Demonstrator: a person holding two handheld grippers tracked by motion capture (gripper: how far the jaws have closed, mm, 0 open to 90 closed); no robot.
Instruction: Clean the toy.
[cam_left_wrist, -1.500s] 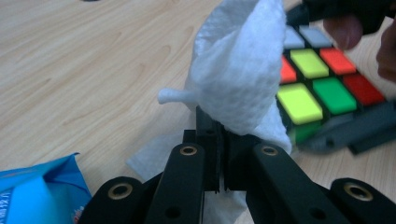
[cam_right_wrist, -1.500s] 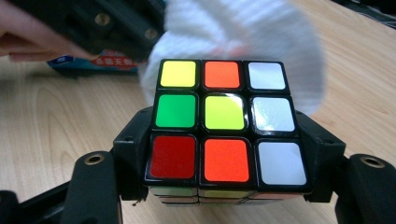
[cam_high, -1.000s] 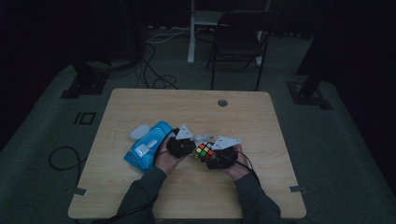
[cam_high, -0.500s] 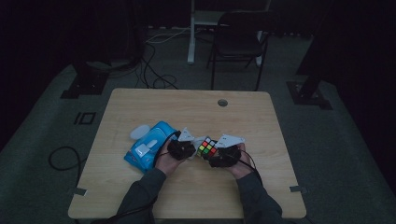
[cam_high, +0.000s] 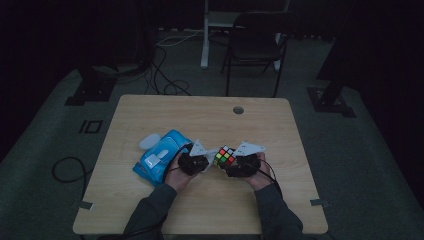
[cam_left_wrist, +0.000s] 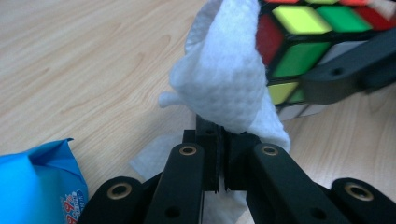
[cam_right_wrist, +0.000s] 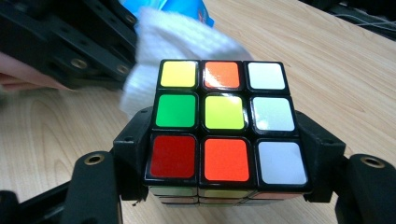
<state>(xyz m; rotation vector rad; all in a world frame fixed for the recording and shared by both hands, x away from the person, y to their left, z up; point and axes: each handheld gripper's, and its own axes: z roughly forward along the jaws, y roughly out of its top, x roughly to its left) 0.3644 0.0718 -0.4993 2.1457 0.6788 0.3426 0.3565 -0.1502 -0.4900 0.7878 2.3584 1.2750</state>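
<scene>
Left gripper view: wipe (cam_left_wrist: 224, 79) stands upright against cube (cam_left_wrist: 317, 46)

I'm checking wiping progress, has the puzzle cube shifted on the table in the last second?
Yes, slightly. The Rubik's cube, clamped in the right tongs, has drifted right, away from the blue wet-wipe pack, which lies where it did.

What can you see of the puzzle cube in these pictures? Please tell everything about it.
The puzzle cube is black plastic with glossy colour stickers, three by three on each face, and scrambled. The face toward the right claw's camera shows yellow, orange, white; green, yellow, white; red, orange, white. The right claw clamps it from both sides, above the wooden table. A white wipe, pinched in the left claw, is pressed against one side of it.
</scene>
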